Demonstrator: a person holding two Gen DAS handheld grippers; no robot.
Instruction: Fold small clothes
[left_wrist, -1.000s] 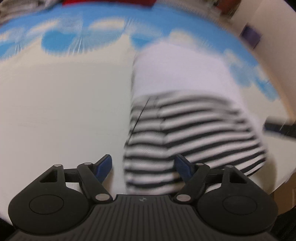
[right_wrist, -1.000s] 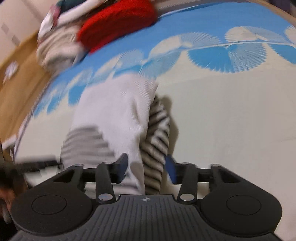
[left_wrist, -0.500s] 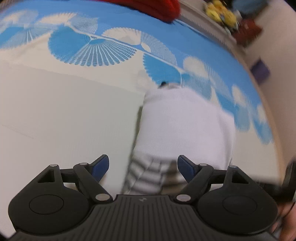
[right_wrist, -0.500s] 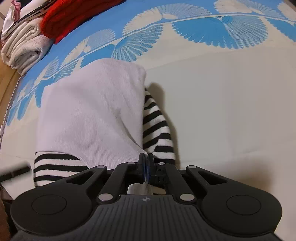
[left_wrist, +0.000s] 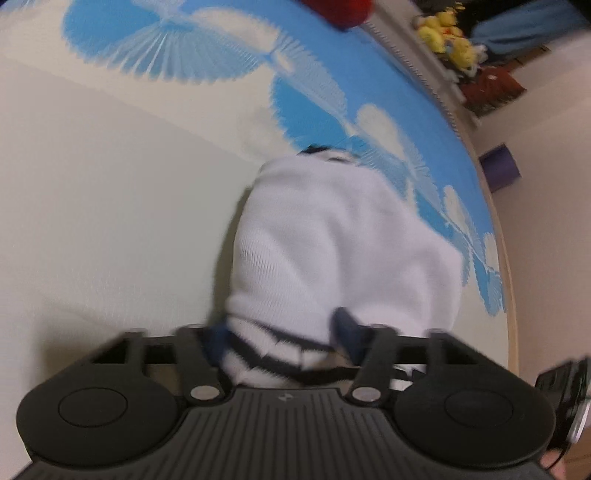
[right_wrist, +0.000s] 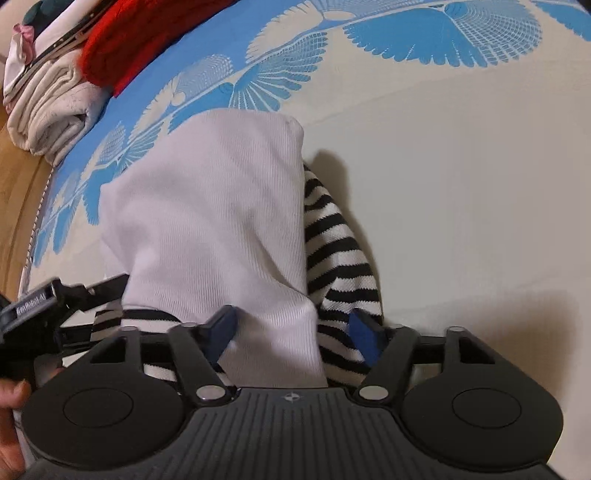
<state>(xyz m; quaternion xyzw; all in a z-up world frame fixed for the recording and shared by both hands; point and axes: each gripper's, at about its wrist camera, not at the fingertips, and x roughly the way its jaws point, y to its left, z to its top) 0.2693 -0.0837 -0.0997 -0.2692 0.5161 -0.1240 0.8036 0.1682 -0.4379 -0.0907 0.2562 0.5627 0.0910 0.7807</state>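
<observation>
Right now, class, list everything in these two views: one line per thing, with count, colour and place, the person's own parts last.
Garment: one, white with black-and-white stripes, on the bedspread, near edge between both sets of jaws.
Bedspread: one, cream with blue fan pattern, under everything.
Red knit: one, red, far edge of bedspread.
Folded cloth: a pale stack, beside the red knit.
Soft toys: yellow, count unclear, past the bedspread's far edge.
Purple box: one, on the floor by the wall.
Left gripper: one, black with blue pads, jaws closing around the striped hem.
Right gripper: one, same colours, jaws opening, garment between them.
Hand: one, holding the left gripper.
</observation>
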